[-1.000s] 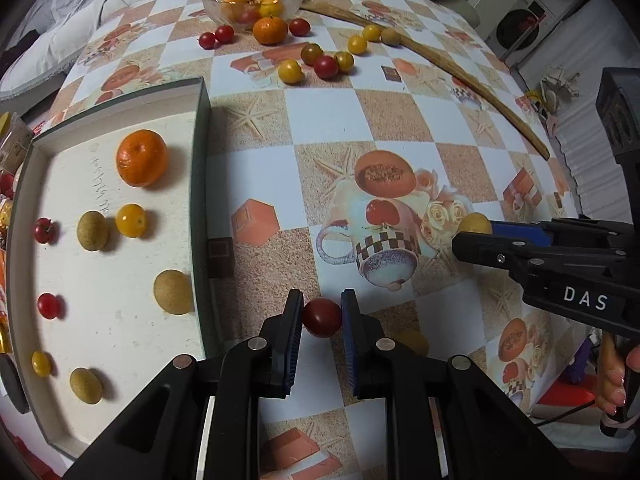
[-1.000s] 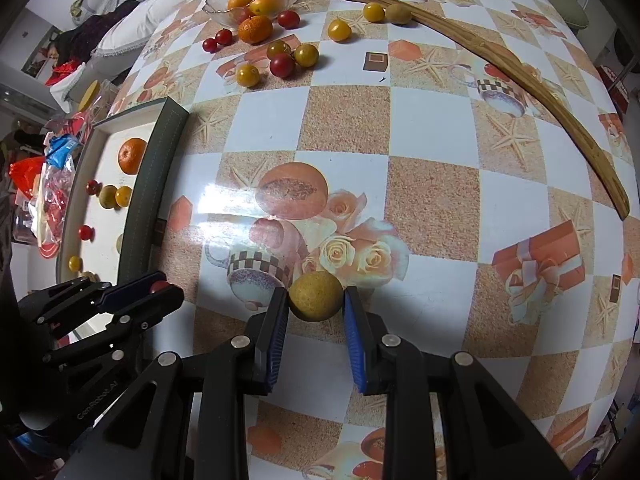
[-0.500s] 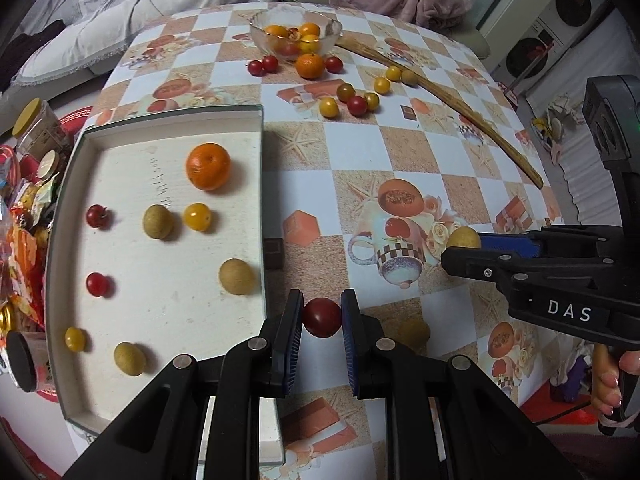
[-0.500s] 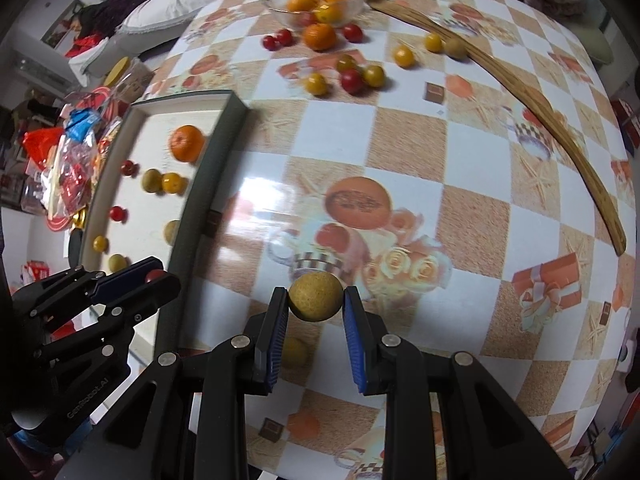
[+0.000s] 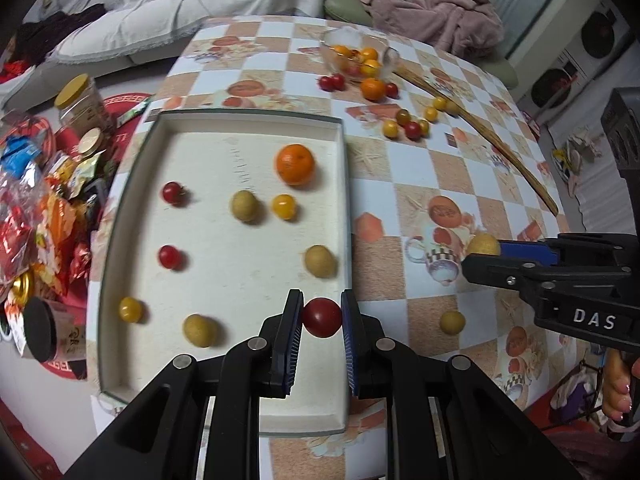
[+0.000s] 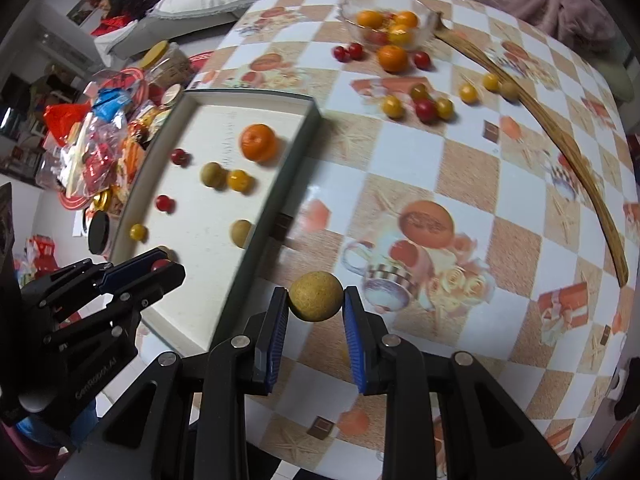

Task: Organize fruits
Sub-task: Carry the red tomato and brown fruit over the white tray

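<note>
Your left gripper [image 5: 321, 317] is pinching a smooth, round red cherry tomato [image 5: 322, 317] between its ribbed blue pads, the jaws narrowed onto it above the near right part of the tray [image 5: 345, 200]. Your right gripper [image 6: 316, 298] is clamping a rough, matte tan-yellow round fruit [image 6: 316, 297] the same way, hanging over the glossy checkered oilcloth of the counter [image 6: 472, 168], just right of the tray's dark rim.

The tray is a shallow rectangle with a pale, grainy floor. On it are lying a dimpled orange mandarin [image 5: 295, 164], 2 shiny red tomatoes [image 5: 172, 193], 2 glossy yellow tomatoes [image 5: 283, 206] and 3 dull tan fruits [image 5: 244, 206], all apart from each other except 1 tan and 1 yellow pair sitting just beside one another.

Another tan fruit [image 5: 452, 322] is resting on the counter between your grippers. At the far edge, a clear glass bowl [image 6: 428, 20] is holding orange fruit, with loose tomatoes scattered near it and a long curved wooden strip [image 6: 560, 128] lying alongside.
</note>
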A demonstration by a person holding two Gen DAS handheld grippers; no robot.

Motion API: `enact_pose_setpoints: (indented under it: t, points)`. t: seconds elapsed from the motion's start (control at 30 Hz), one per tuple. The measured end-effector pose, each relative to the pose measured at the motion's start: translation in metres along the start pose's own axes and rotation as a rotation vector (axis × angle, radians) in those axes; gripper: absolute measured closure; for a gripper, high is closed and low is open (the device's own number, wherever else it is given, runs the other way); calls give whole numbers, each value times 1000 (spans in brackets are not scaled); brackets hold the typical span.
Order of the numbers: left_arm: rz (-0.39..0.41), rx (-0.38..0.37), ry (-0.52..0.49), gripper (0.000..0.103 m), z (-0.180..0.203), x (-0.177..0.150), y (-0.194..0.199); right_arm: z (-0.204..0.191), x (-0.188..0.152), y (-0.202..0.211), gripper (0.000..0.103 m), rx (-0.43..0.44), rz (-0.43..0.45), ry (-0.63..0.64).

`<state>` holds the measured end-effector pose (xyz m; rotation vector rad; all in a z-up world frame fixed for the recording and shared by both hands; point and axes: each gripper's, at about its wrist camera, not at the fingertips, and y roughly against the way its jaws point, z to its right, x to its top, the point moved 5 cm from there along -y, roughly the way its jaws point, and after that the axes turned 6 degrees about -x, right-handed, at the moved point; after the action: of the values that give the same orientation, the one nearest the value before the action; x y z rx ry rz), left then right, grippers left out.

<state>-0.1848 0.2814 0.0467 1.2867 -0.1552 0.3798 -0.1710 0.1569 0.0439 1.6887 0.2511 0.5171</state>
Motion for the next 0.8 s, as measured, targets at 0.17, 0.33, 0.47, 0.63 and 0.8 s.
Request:
enact_pose_setpoints:
  t: [0.17, 0.33, 0.47, 0.63, 0.8]
  points:
    - [17, 36, 73, 82, -33, -6, 9, -21, 10, 3, 73, 10, 11, 46]
    - [23, 72, 157, 82, -68, -14, 10, -42, 21, -3, 73, 35, 8, 83]
    - [26, 105, 203, 82, -91, -19, 9, -57, 24, -13, 73, 58, -4, 102]
    - [21, 113, 242, 82, -111, -22, 5, -77, 22, -30, 73, 90, -27, 134]
    - [20, 113, 220, 82, -113, -13, -7, -91, 17, -46, 73, 105, -44, 169]
